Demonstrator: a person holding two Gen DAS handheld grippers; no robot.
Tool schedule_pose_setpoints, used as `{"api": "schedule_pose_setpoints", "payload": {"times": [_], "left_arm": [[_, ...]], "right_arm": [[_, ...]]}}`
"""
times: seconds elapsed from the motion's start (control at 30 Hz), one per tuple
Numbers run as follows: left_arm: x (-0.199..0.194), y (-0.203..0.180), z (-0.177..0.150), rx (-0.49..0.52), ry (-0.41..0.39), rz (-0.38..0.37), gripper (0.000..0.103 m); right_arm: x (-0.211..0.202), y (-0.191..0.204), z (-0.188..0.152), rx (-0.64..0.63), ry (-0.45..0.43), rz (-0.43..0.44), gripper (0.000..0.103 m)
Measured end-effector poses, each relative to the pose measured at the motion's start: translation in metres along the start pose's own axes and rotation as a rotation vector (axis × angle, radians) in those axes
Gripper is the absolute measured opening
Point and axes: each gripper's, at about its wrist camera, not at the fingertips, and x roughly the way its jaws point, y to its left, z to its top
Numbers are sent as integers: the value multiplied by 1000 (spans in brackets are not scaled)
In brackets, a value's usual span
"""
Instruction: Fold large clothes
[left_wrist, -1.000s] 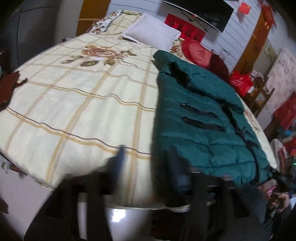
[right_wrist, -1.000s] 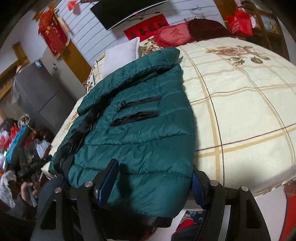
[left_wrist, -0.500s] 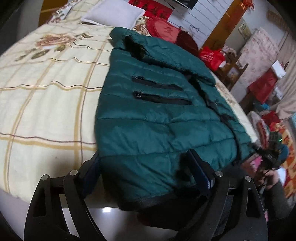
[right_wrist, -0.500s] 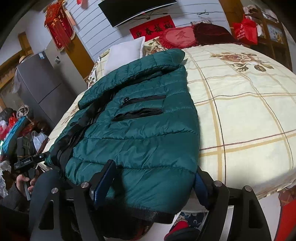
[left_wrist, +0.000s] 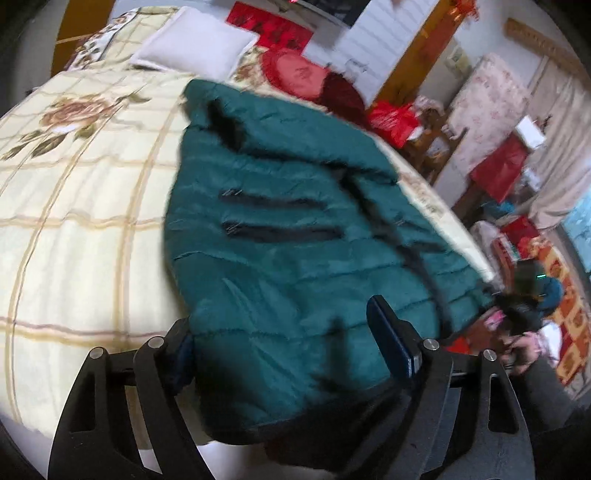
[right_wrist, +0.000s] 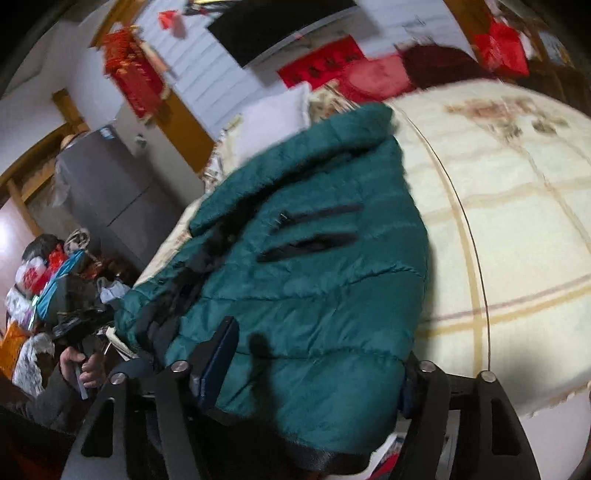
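A green quilted puffer jacket (left_wrist: 295, 236) is seen laid lengthwise along one side of a bed, on a cream plaid blanket (left_wrist: 81, 221) printed with roses, its collar towards a white pillow (left_wrist: 195, 42) and its dark hem hanging over the near edge. The left gripper (left_wrist: 284, 350) and the right gripper (right_wrist: 314, 365) are each shown with fingers spread wide, the hem end of the jacket lying between them; nothing is clamped. The garment is judged to be light but bulky, soft and springy, with a slick shell likely to slide under smooth pads (left_wrist: 388, 332) and to puff back out of a fold. A deep bite through the firmer banded hem, near both corners, is judged the surest hold. Both views are blurred, so seams and the two black chest zips (right_wrist: 314, 229) are read only roughly.
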Motion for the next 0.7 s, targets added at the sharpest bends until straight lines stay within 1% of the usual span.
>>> {"api": "schedule_pose_setpoints", "payload": {"times": [0.07,0.1,0.23,0.3,0.33,0.47,0.53,0.6,0.63,0.67,0.7], "left_arm": [[1,6,-6,-6,22,14,82],[1,7,-8,-4,31,17,82],[3,3,-15,40,69,-16,82],[8,6,-14,39,94,-6,82],[11,10,-13,25,101,0,82],[15,15,0,-4,99,30,82],[15,18,1,-26,94,17,82],[14,15,-1,-26,99,5,82],[13,14,-2,-26,93,1,78],[11,12,-3,-22,89,14,65],[11,13,-3,-22,87,40,58]], "right_arm": [[-6,4,0,-12,-25,21,68],[-5,2,-1,-8,-18,8,68],[5,-2,-4,13,30,-12,67],[12,-3,-6,15,61,-31,68],[12,-1,-6,8,49,-43,69],[16,2,-5,0,52,-62,73],[16,4,-5,-3,52,-78,73],[17,5,-3,4,55,-85,72],[16,4,-2,10,57,-79,70],[14,5,0,8,45,-64,64],[10,7,1,-1,28,-52,59]]}}
